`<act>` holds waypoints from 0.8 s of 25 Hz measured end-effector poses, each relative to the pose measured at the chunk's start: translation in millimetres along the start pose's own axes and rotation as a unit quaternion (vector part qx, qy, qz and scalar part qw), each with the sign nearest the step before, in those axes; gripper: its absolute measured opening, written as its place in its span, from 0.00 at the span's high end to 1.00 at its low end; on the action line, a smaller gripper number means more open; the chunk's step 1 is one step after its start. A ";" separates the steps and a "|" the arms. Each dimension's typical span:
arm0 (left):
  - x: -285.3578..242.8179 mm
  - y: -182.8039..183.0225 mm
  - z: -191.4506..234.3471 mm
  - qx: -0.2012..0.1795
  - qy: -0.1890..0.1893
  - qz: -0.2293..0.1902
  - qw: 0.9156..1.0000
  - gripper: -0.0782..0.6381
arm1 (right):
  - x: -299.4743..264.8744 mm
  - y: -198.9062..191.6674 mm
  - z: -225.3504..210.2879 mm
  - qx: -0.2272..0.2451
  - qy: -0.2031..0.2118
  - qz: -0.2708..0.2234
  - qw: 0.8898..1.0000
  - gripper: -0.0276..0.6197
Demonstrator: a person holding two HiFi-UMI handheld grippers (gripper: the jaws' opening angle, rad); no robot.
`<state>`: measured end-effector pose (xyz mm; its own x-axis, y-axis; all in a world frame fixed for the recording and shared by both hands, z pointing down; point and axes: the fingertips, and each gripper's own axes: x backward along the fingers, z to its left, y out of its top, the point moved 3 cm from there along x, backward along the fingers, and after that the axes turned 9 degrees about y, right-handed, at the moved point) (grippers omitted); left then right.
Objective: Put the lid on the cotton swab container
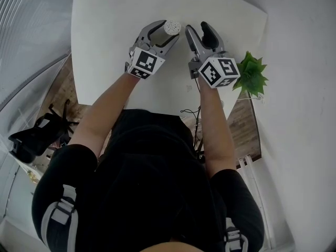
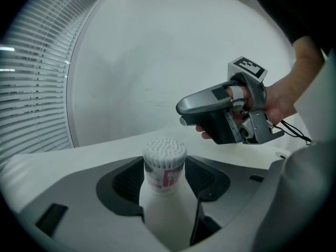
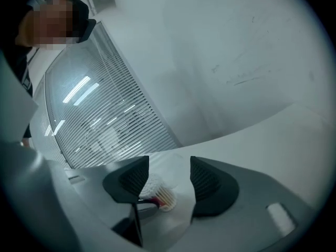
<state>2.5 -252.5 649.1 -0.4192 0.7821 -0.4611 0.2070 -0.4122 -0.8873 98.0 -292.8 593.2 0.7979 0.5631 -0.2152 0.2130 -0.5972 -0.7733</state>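
Cotton swab container [image 2: 165,167] sits upright between the left gripper [image 2: 166,178] fingers, low centre of that view, pads against both its sides. We note a pink-red label, print unreadable. Its base is hidden. The head view shows only its swab top over the white tabletop [image 1: 110,46]. Right gripper [image 3: 169,180] fingers, set wide, clasp a clear lid [image 3: 177,173], faint and barely traceable.

Open bench [image 1: 105,41] surface left of and beyond the cotton swab container [image 1: 171,27]: passage free. Container's flanks taken by left tool [image 1: 168,30] jaws; swab tops uncovered, reachable from above. Right tool [image 1: 198,29] just beside it, narrow gap. Plant [image 1: 252,75] crowds bench's right edge; blinds [image 2: 31,88] bound the left.
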 end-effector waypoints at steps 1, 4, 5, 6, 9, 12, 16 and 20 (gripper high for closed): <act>-0.5 0.2 -0.2 0.001 0.000 -0.001 1.000 0.55 | -0.9 -0.7 -1.0 -0.003 0.002 0.001 1.000 0.58; -1.1 0.4 -0.3 0.002 0.001 0.000 1.000 0.55 | -3.2 -2.6 -2.6 -0.011 0.010 0.004 1.000 0.58; -1.2 0.4 -0.4 0.002 0.001 0.000 1.000 0.55 | -3.9 -3.1 -2.9 -0.014 0.012 0.005 1.000 0.60; -1.3 0.4 -0.6 0.002 0.001 -0.001 1.000 0.55 | -4.4 -3.5 -3.1 -0.016 0.015 0.005 1.000 0.61; -1.2 -0.4 -0.3 0.003 0.001 -0.001 1.000 0.55 | -5.7 -2.6 -1.3 -0.020 0.024 0.003 1.000 0.64; -0.9 0.2 0.6 0.003 0.004 -0.002 1.000 0.55 | -5.7 1.8 1.6 -0.016 0.029 -0.005 0.999 0.70; -1.0 0.0 -0.1 0.003 0.004 -0.002 1.000 0.55 | -3.8 4.7 6.6 -0.014 0.046 -0.011 0.999 0.73; -1.2 0.4 1.1 0.002 0.003 -0.003 1.000 0.55 | -6.0 5.3 16.1 -0.010 0.075 -0.009 0.997 0.75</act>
<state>2.1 -254.1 649.2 -0.4148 0.7871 -0.4565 0.2020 -0.4095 -0.8897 85.3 -290.1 580.8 0.8688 0.4832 -0.1085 0.2380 -0.5995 -0.7641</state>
